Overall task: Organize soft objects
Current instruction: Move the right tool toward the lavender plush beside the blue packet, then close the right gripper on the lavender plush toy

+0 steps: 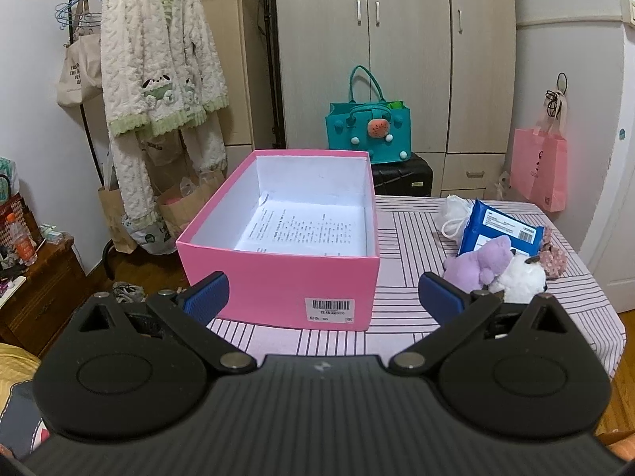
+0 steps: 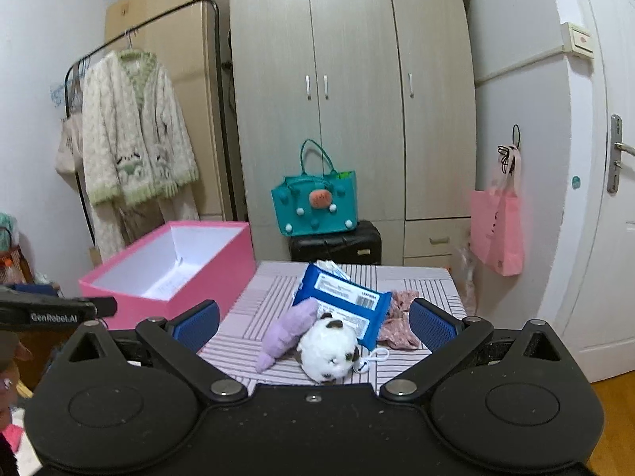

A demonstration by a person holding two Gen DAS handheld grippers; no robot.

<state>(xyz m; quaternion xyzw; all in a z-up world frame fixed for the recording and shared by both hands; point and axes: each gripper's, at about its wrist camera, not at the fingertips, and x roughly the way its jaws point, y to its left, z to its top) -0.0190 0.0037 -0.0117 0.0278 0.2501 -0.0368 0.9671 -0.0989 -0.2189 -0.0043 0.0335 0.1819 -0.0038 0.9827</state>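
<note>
While the pink box [image 1: 278, 277] stands open at the table's left as the likely destination, the left gripper [image 1: 323, 295] faces it, jaws wide and empty. Equally wide and empty, the right gripper [image 2: 313, 323] lines up on the white plush [image 2: 327, 351] beside the purple plush [image 2: 285, 331] and blue packet [image 2: 343, 303], apparently the first pick.

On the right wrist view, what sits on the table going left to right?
Pink box → purple plush → white plush → pink floral fabric. The blue wipes pack lies behind the plushes and spans them, so I leave it out of the order.
</note>
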